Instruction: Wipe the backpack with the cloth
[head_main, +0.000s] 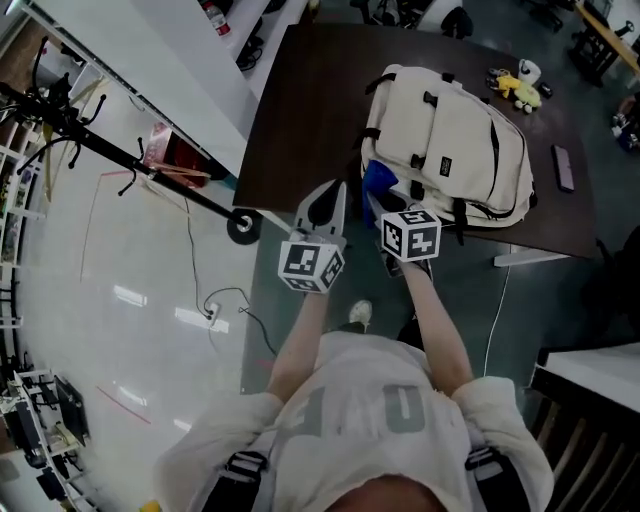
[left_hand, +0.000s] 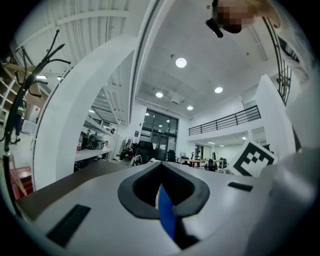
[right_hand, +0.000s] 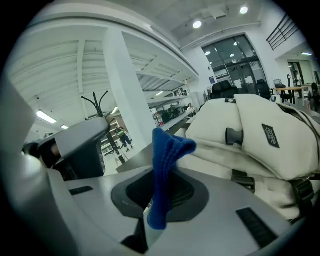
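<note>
**Backpack** (head_main: 450, 140): cream fabric with black straps, black buckles and a small dark label on the front panel (right_hand: 260, 135). It lies flat on a dark brown table (head_main: 300, 100), one end close to the table's near edge, just ahead of both grippers. Its contents are not visible.

**Cloth** (head_main: 378, 182): blue and knitted, bunched into a narrow fold. It stands upright from the right gripper and its free top flops over (right_hand: 165, 160). In the head view it is beside the near-left end of the backpack; contact cannot be told.

**Right gripper** (head_main: 385, 208): grey body with the marker cube at its rear. It is held low over the near table edge and points toward the backpack. Its two fingers are pressed together on the lower part of the cloth (right_hand: 157, 195).

**Left gripper** (head_main: 325, 200): just beside the right one, to the left of the backpack. Its own view tilts up toward the ceiling. The fingers are pressed together (left_hand: 162, 187), and a thin, smooth blue strip shows in the seam; what it is cannot be told.

**Forearms** (head_main: 300, 340): bare, both extended forward and nearly parallel.

**Black stand** (head_main: 243, 226): a long pole on a round base, on the white floor left of the table.

**Yellow toy** (head_main: 520, 88): at the far right of the table, well apart from the grippers.

**Dark flat object** (head_main: 563, 168): right of the backpack, near the table's right edge.
</note>
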